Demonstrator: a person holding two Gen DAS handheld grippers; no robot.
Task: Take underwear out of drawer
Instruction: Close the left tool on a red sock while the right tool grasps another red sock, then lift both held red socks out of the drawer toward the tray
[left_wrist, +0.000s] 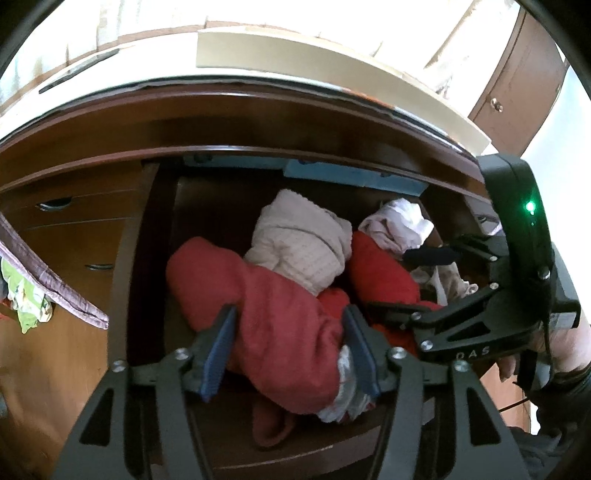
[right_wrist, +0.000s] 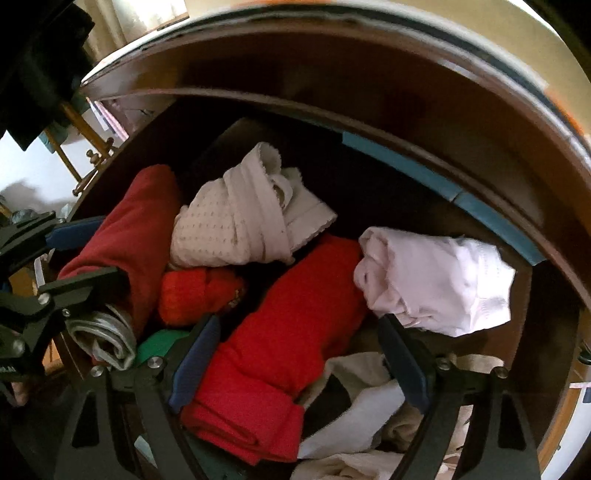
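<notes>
An open wooden drawer (left_wrist: 155, 258) holds rolled underwear. In the left wrist view my left gripper (left_wrist: 290, 317) is closed against a dark red roll (left_wrist: 266, 306), its blue pads pressing both sides. A cream dotted roll (left_wrist: 299, 240) lies behind it and a bright red roll (left_wrist: 380, 273) to the right. My right gripper (left_wrist: 417, 280) reaches in from the right. In the right wrist view my right gripper (right_wrist: 295, 328) is open, its fingers either side of the bright red roll (right_wrist: 280, 339), not pressing it. A white garment (right_wrist: 436, 280) lies at the right, the cream roll (right_wrist: 243, 221) behind.
The desk's front rail (left_wrist: 258, 122) overhangs the drawer closely. Closed drawers (left_wrist: 74, 236) stand to the left. An orange-red roll (right_wrist: 195, 295), a grey-white roll (right_wrist: 103, 336), a green piece (right_wrist: 162, 343) and loose white cloth (right_wrist: 369, 417) fill the drawer front.
</notes>
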